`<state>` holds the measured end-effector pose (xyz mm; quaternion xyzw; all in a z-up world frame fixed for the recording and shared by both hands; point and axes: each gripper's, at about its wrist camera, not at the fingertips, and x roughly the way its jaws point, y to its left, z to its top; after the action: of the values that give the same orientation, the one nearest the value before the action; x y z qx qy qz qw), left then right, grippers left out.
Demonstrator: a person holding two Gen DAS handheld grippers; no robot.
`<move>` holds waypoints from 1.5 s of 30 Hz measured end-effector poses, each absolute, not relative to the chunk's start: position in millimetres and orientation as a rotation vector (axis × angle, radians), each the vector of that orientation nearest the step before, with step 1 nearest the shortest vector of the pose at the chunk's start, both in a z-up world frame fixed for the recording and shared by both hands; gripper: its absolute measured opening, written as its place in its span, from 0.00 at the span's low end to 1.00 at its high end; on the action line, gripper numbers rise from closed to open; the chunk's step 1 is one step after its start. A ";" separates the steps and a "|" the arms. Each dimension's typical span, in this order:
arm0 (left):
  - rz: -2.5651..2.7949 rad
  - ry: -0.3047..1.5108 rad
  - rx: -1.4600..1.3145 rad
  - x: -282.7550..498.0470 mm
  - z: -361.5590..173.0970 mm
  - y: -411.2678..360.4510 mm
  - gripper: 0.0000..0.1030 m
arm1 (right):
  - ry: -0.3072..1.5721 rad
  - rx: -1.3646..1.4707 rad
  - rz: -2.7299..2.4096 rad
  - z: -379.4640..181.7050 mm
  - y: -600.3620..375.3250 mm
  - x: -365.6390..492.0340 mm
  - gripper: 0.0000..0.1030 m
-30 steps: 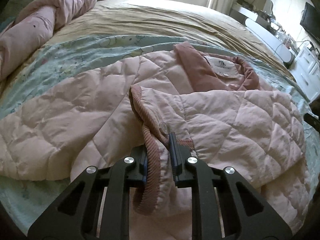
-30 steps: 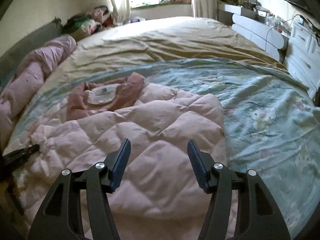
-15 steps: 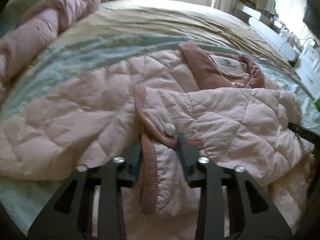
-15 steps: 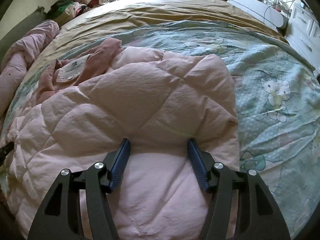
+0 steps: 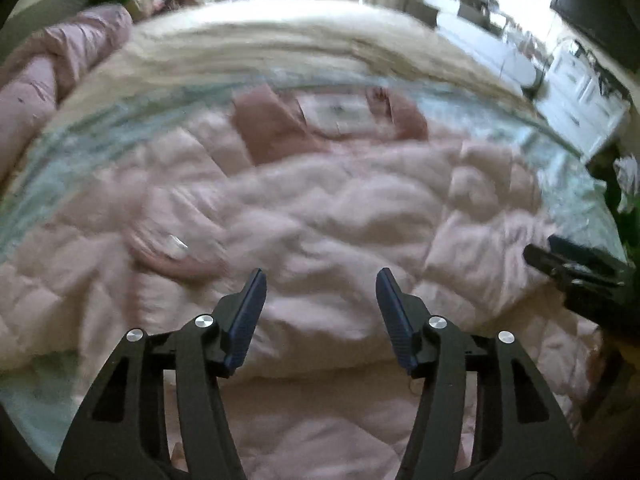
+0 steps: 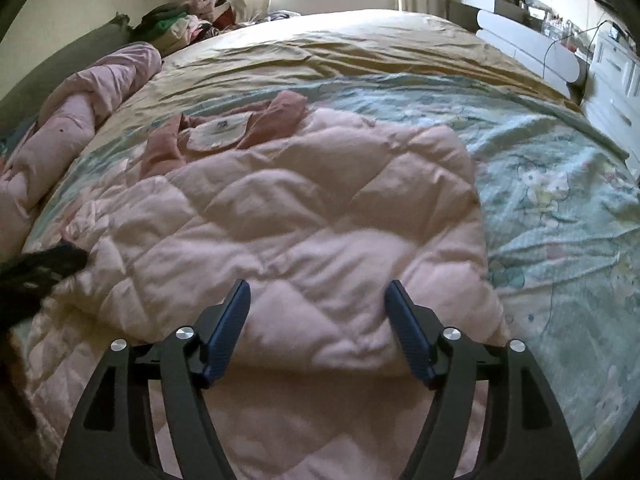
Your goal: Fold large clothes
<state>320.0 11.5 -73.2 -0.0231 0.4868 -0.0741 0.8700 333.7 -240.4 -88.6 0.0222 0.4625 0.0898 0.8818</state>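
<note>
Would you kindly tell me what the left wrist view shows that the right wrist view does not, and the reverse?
Only the left wrist view, blurred, shows the sleeve cuff with its shiny snap lying on the pink quilted jacket, plus the right tool entering at its right edge. Only the right wrist view shows the cartoon-print sheet sharply and the left tool as a dark blur at its left edge. Both show the jacket's darker collar, the rolled pink blanket, and an open, empty tool in front: left tool, right tool.

pink quilted jacket (image 6: 304, 216) partly folded; flat on bed
</note>
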 end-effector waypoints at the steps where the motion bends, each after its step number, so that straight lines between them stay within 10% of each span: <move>1: -0.159 1.054 -0.076 323.8 -86.7 12.0 0.49 | 0.974 0.048 0.183 -91.0 -240.0 332.4 0.68; 10: -0.162 1.075 -0.156 323.4 -99.3 21.1 0.53 | 1.009 0.053 0.157 -107.0 -234.7 325.3 0.69; 19: -0.122 1.016 -0.181 298.5 -60.0 34.2 0.91 | 0.883 0.165 0.202 -66.9 -244.8 292.6 0.93; 45: 0.001 0.902 -0.197 236.8 -1.7 109.1 0.91 | 0.729 0.092 0.325 18.2 -157.2 248.7 0.95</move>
<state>236.8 109.1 -1.7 -0.0952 0.4354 0.0002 0.8952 248.7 -157.2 18.2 0.0448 0.3547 0.1584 0.9204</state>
